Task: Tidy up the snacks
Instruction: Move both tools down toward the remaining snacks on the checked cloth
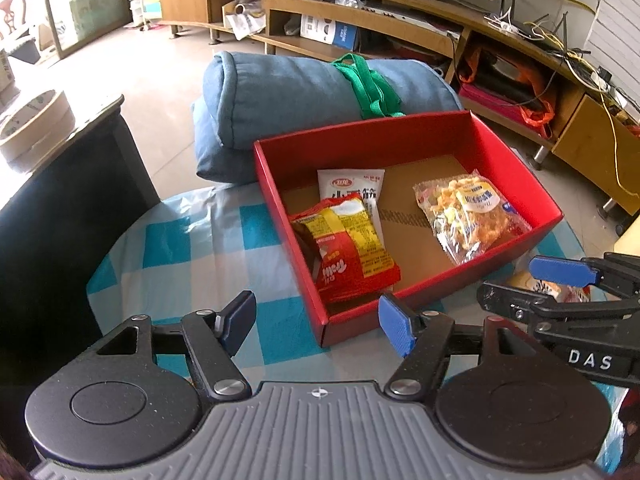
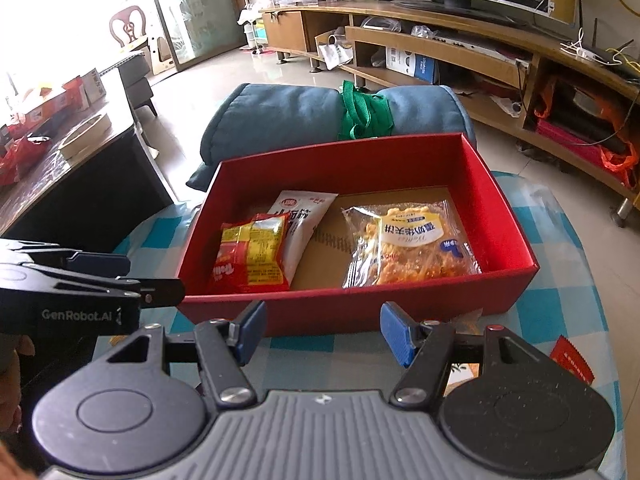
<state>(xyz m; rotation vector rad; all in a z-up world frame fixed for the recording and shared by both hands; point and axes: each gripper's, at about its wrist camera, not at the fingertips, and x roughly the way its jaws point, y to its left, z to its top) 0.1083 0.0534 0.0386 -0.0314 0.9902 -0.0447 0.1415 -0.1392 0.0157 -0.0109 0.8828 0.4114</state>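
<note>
Since both grippers (image 1: 316,322) (image 2: 322,332) hover half-open and empty, right one's nearer the loose snack (image 1: 556,290) just near-right of red box (image 2: 500,200).

White capitals "DAS" (image 1: 590,360) stand on the black body of the right hand-held gripper (image 1: 560,284), at the right edge of the left wrist view. In the right wrist view the black body of the left hand-held gripper (image 2: 120,276), at the left edge, carries "GenRobot.AI" (image 2: 76,315) in pale letters. In the red box (image 2: 516,276), the white snack packet (image 2: 298,220) bears a red round logo and large dark Chinese characters, partly covered. The clear packet of yellow crisps (image 2: 404,246) has a white label with Chinese characters, seen upside down from this view. The red and yellow packet (image 2: 252,258) shows fine print on its yellow panel, too small to read.
</note>
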